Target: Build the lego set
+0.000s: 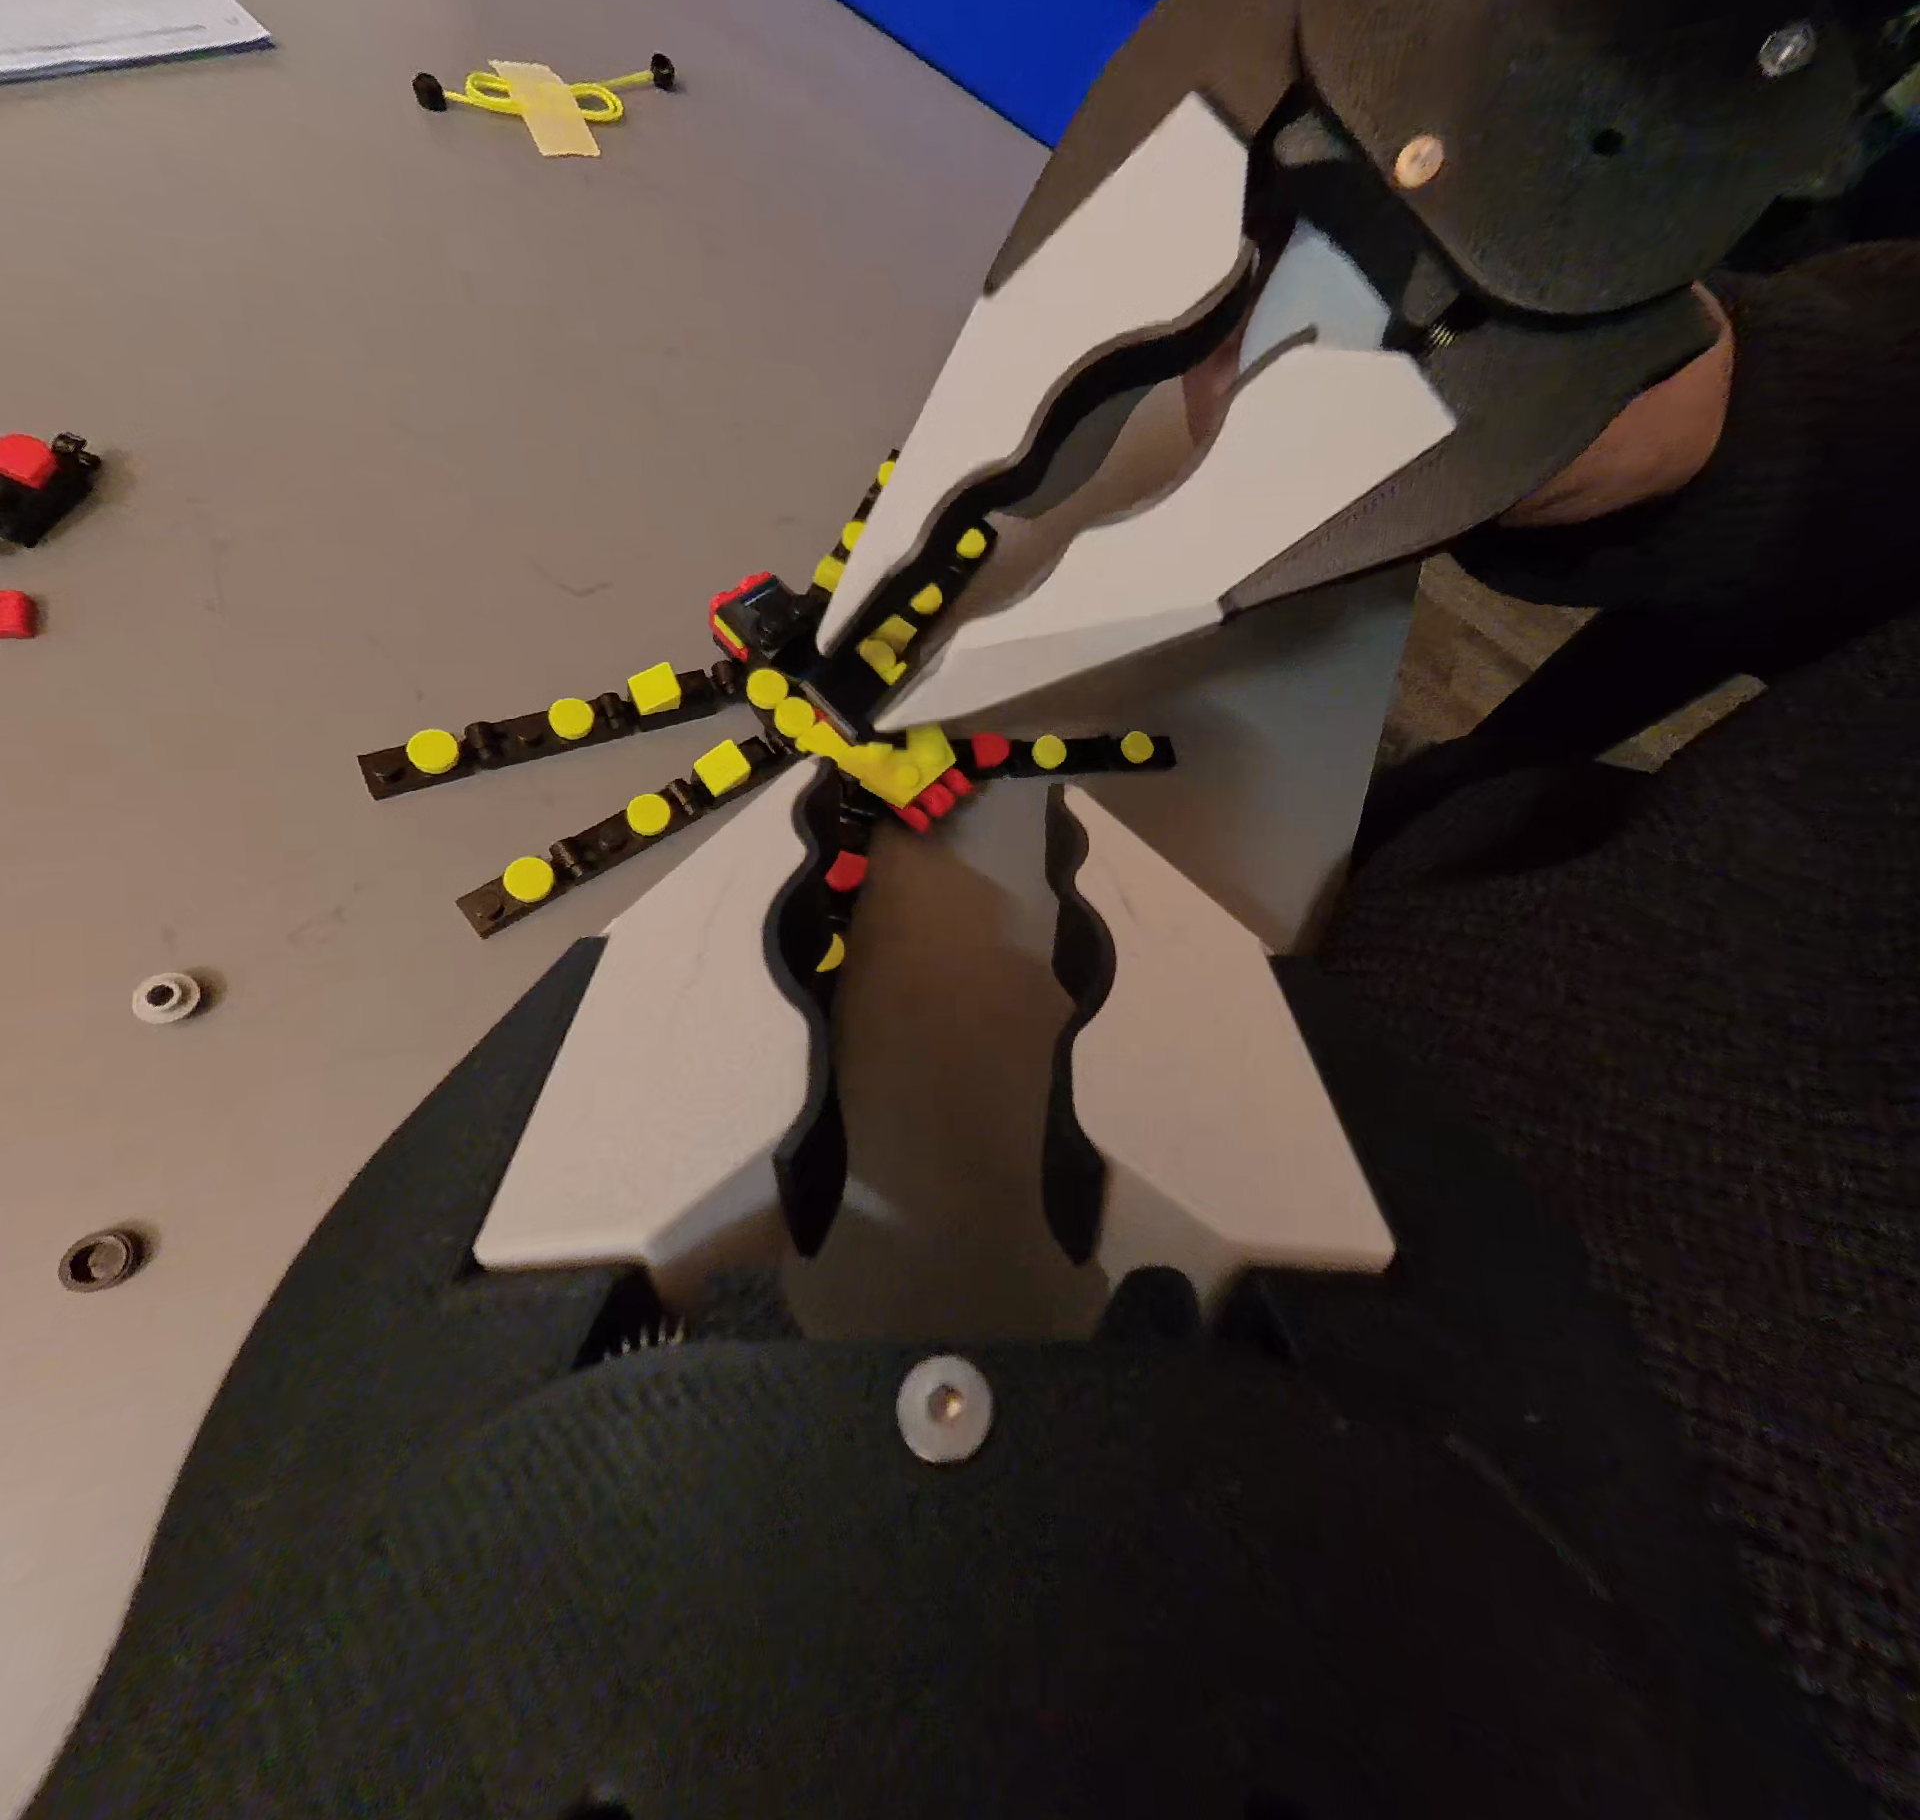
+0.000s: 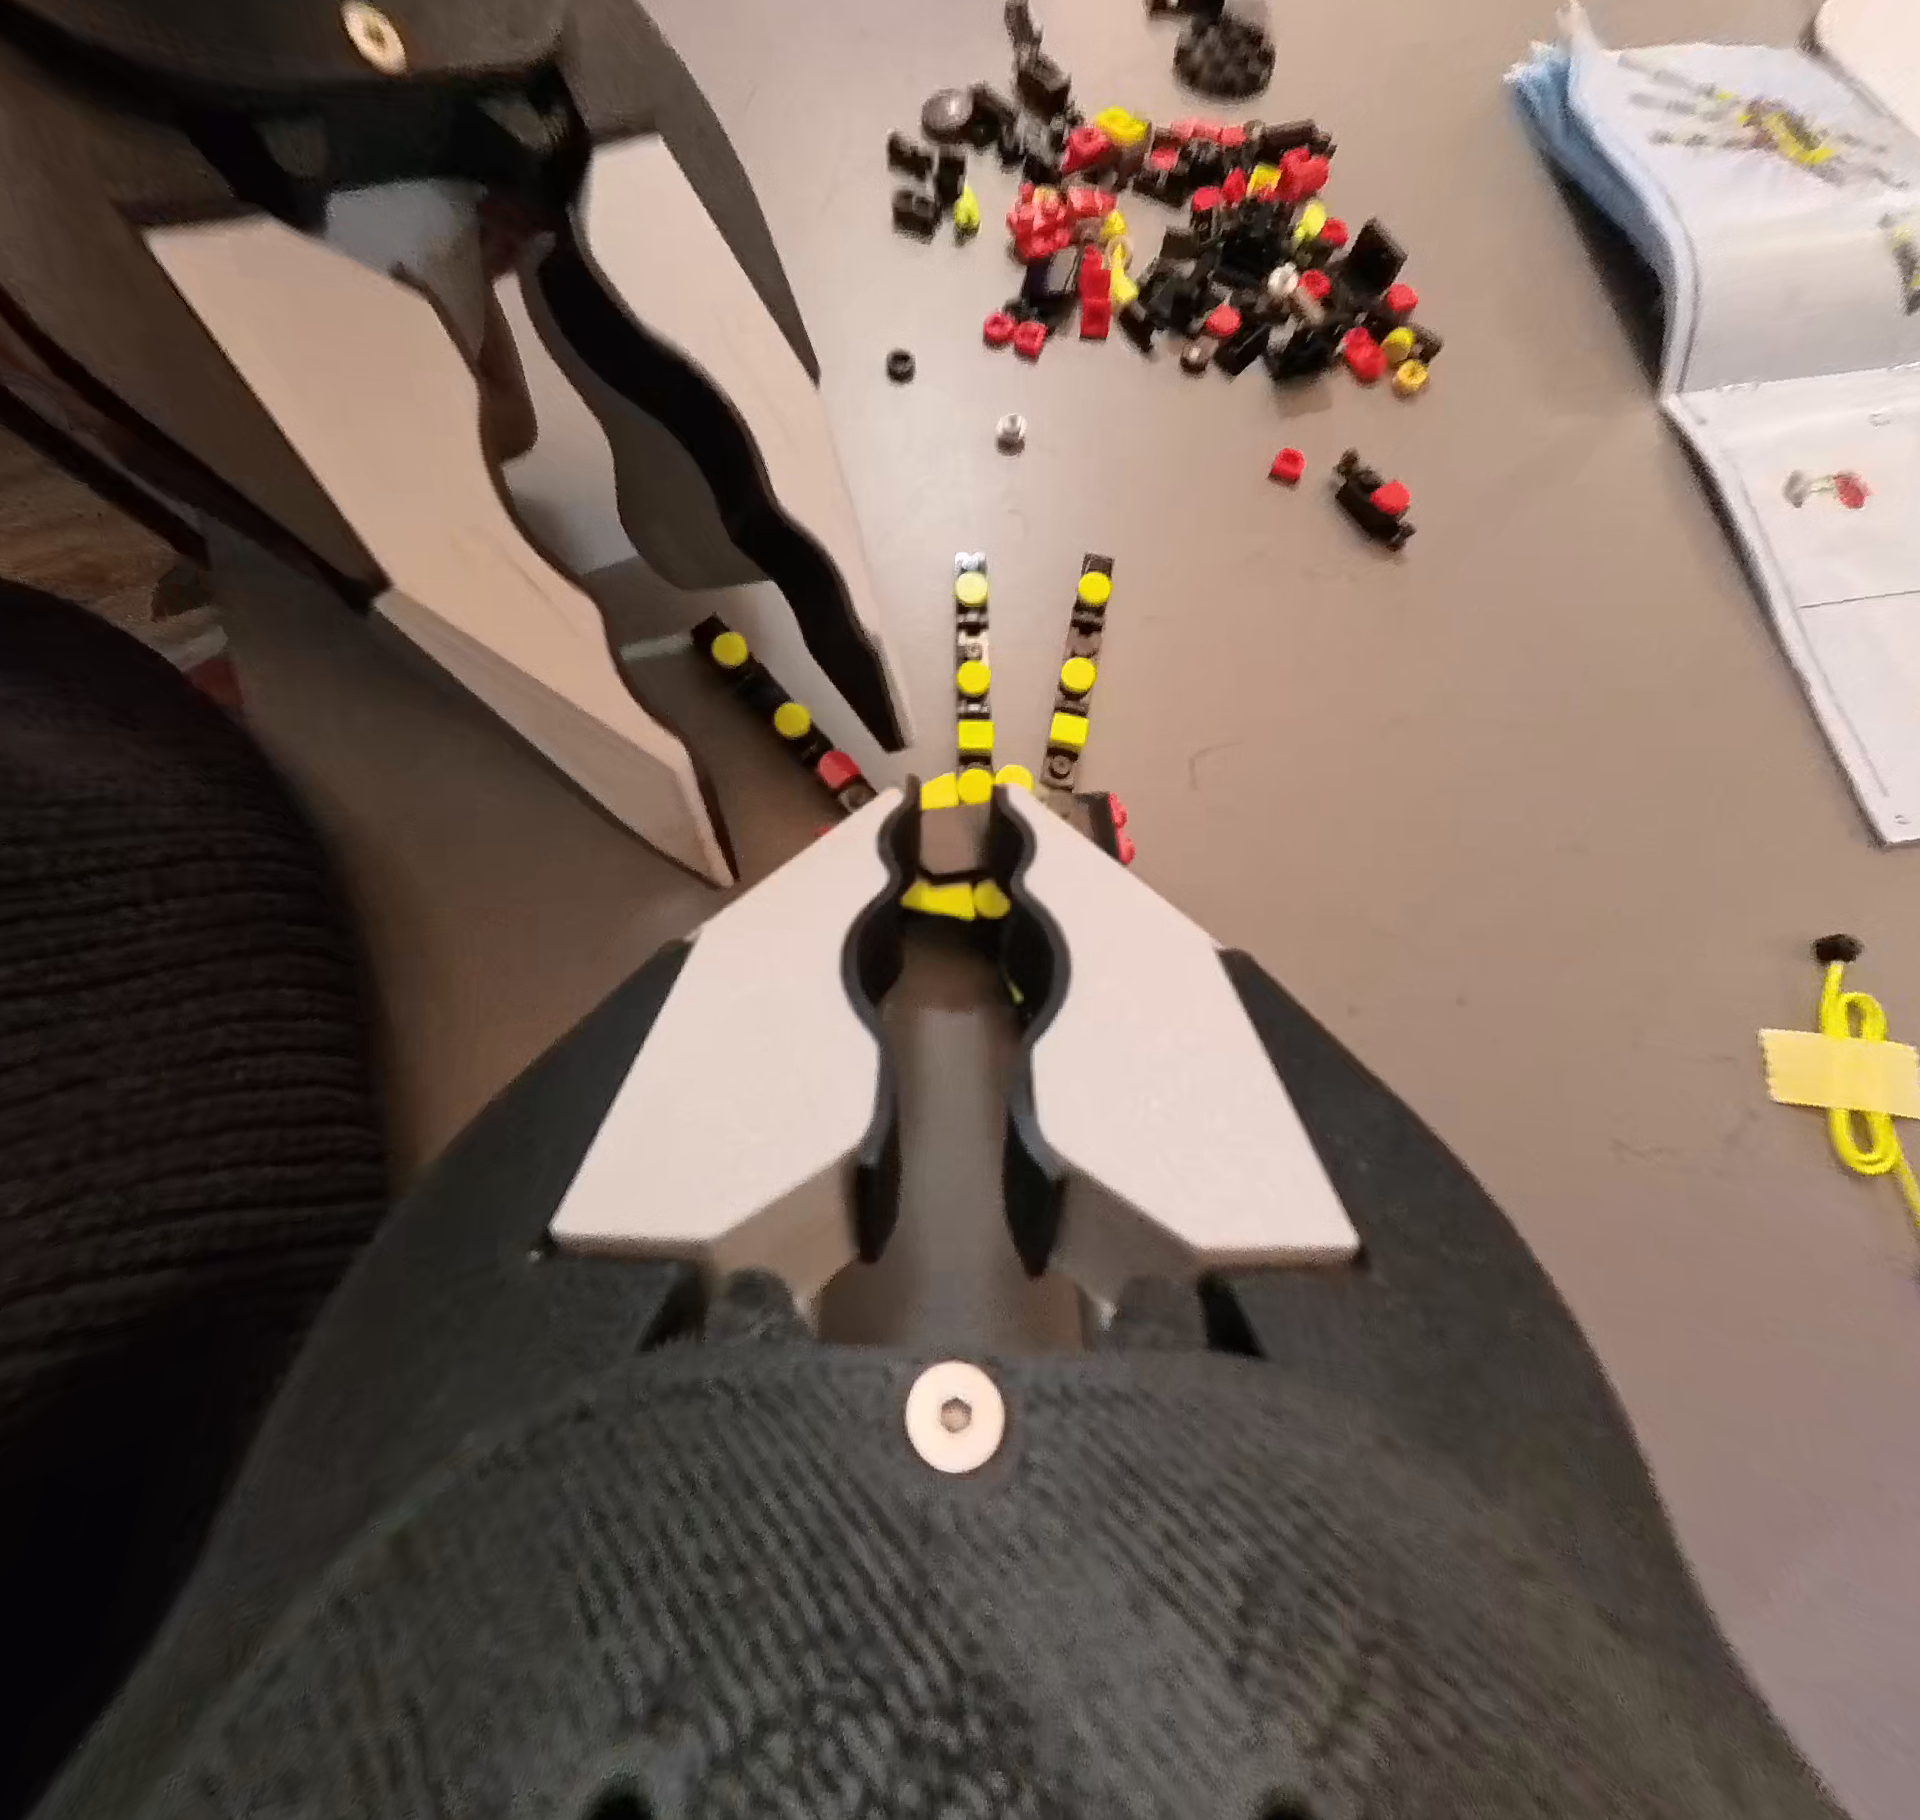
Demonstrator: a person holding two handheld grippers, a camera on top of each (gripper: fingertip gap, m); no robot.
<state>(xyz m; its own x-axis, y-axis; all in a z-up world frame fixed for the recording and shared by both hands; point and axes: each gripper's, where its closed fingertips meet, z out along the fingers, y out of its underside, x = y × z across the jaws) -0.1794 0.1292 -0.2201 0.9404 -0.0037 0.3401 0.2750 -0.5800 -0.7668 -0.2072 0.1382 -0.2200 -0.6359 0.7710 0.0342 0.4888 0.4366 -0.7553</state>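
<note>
- Two pairs of tongs meet tip to tip over the grey surface, both working on one black, yellow and red lego spider-like model [image 1: 821, 731] that lies near the surface's near edge.
- Left tongs [image 1: 847, 783] reach forward from the bottom of the left wrist view, angled down, fingers nearly together and clamped on the model's yellow and red middle part; one black leg with red and yellow studs runs back between the fingers.
- Right tongs [image 1: 857, 674] come in from the upper right in that view, tilted steeply down, held by a person's hand in a dark sleeve [image 1: 1662, 440]; the fingers are narrowly parted and pinch the model's black and yellow body.
- In the right wrist view the right tongs [image 2: 956, 814] grip a yellow-topped section, and two black legs with yellow round and square tiles [image 2: 1023, 679] stretch away flat on the surface.
- Farther toward the far edge sits a loose heap of red, black and yellow lego pieces [image 2: 1195, 232].
- An open paper instruction booklet [image 2: 1766, 316] lies toward the right edge.
- A neon-yellow cord held under a strip of tape [image 1: 540, 97] lies well apart from the model.
</note>
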